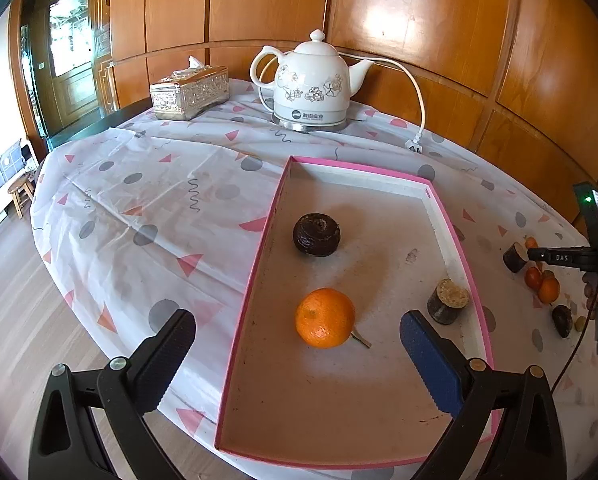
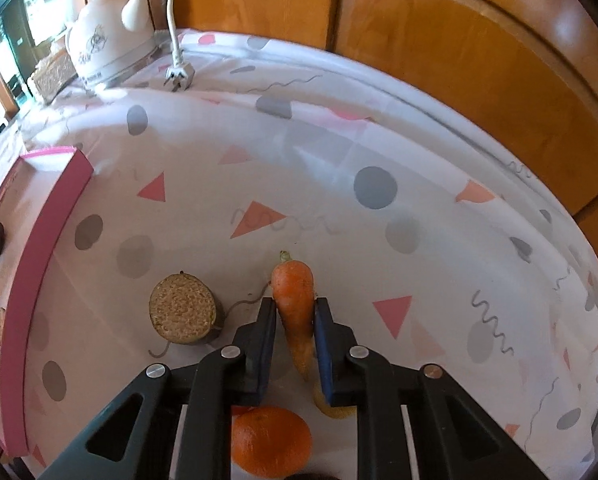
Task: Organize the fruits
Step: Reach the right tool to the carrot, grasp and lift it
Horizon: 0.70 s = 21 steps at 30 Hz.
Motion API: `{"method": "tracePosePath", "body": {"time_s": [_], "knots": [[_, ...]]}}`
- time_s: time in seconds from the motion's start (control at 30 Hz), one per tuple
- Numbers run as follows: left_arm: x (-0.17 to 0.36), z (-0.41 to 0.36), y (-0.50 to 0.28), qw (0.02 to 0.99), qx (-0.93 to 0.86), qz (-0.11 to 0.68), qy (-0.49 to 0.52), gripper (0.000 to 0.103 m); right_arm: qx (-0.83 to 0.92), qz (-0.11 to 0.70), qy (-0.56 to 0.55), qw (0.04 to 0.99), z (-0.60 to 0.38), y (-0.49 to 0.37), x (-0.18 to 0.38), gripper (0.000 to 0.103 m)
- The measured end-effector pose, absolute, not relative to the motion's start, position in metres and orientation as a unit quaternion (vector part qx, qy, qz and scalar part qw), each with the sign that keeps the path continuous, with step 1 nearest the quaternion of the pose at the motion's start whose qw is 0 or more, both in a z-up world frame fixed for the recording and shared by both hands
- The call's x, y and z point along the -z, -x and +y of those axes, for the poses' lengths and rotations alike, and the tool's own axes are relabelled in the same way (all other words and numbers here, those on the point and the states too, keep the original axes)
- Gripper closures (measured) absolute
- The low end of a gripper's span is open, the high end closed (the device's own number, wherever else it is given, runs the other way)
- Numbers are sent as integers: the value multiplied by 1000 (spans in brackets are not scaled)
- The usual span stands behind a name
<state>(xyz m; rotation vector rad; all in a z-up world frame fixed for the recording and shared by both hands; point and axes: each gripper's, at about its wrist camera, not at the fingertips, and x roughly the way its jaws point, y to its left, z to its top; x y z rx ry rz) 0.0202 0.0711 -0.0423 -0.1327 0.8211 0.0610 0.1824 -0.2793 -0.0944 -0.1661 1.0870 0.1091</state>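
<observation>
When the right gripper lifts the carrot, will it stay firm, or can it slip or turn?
The carrot looks stiff, so it should not droop. The right gripper is shut on its thick part, and since it tapers toward the tip it may slide or swing between the pads. Its skin looks dry, so the grip probably holds.

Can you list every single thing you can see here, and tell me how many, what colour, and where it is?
Pink-rimmed shallow cardboard box: one, on the table.
Round orange: one in the box; another on the cloth beneath the right gripper.
Dark brown wrinkled round fruit: one, in the box.
Brown stubby cylinder with tan top: one in the box; one outside.
Orange carrot: one, between right pads.
White ceramic kettle: one, far side.
Silver tissue box: one, beside kettle.
Patterned white tablecloth: one.
Left gripper: open, above the box.
Right gripper: shut on carrot.
</observation>
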Motion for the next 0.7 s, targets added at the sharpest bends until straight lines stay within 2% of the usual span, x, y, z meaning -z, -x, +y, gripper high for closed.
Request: {"method": "tracePosePath", "body": {"time_s": [0.3, 0.7], "knots": [[35, 76, -10, 916, -42, 392, 74, 0, -63, 460, 42, 885, -274, -153, 48, 85], [24, 80, 2, 924, -55, 373, 72, 0, -224, 459, 20, 859, -153, -114, 40, 85]]}}
